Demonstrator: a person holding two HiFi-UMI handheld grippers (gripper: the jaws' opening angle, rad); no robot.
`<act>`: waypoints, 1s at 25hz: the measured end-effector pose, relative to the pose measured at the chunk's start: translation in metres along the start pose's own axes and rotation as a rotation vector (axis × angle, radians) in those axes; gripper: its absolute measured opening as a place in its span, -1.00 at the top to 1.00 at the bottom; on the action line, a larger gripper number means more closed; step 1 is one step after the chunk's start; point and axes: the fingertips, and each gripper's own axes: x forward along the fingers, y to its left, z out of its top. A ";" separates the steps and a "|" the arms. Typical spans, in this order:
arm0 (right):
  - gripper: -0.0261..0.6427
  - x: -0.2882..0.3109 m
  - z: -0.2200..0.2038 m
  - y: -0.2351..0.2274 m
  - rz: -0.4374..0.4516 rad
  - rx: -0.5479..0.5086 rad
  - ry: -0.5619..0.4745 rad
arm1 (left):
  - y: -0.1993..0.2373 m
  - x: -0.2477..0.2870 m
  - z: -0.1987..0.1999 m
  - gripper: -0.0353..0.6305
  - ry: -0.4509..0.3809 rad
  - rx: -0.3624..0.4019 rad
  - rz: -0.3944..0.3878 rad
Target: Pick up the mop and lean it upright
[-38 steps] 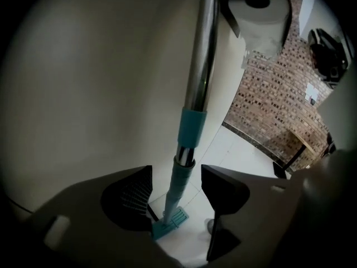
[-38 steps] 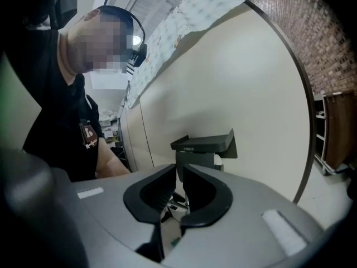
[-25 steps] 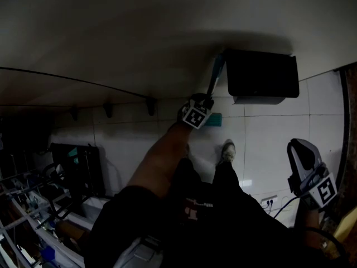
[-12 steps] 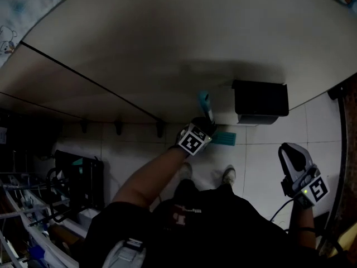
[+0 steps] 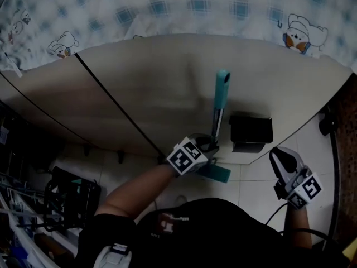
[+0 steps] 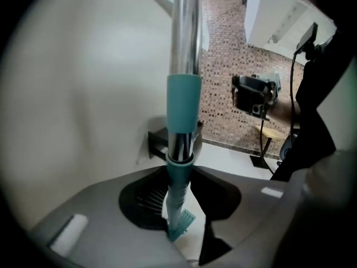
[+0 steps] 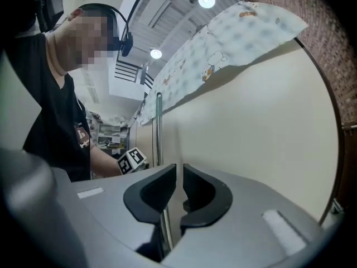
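Around, in the head view: a cream wall [image 5: 167, 77] filling the middle, with a checked cloth [image 5: 184, 7] printed with cartoon bears hanging at 12 o'clock. Across the wall, a thin black cable [image 5: 111, 102] running slantwise from 10 o'clock toward the centre. At 3 o'clock of the mop and just beside it, a black box [image 5: 251, 132] set against the foot of the wall, above the white tiled floor [image 5: 262, 172]. At 8 o'clock, well apart, a dark wire rack [image 5: 70, 191].

Mop [image 5: 221, 102] standing nearly upright close to the wall, a little right of the centre. Shiny metal pole, teal cap on the top, teal sleeve lower down, flat teal mop head [image 5: 216, 173] low by the floor at 6 o'clock of the pole. Not possible to tell whether the top touches the wall.

Left gripper [image 5: 207, 147] clamped on the lower part of the pole, one jaw on each side of the teal sleeve, mop head visible below. Right gripper [image 5: 283, 158] held at 4 o'clock, well apart from the mop, jaws drawn almost together with only a thin slit, gripping nothing.
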 end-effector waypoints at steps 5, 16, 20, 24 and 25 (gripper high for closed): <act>0.77 -0.002 0.042 0.010 0.024 -0.051 -0.048 | -0.013 -0.058 0.074 0.52 -0.103 0.040 -0.029; 0.77 -0.004 0.081 0.016 0.037 -0.090 -0.090 | -0.019 -0.148 0.181 0.52 -0.258 0.023 -0.084; 0.77 -0.001 0.085 0.017 0.048 -0.134 -0.077 | -0.018 -0.166 0.208 0.52 -0.297 0.023 -0.084; 0.77 0.001 0.087 0.019 0.060 -0.137 -0.086 | -0.019 -0.178 0.223 0.52 -0.318 0.024 -0.084; 0.77 0.001 0.088 0.019 0.060 -0.138 -0.086 | -0.019 -0.180 0.226 0.52 -0.320 0.028 -0.083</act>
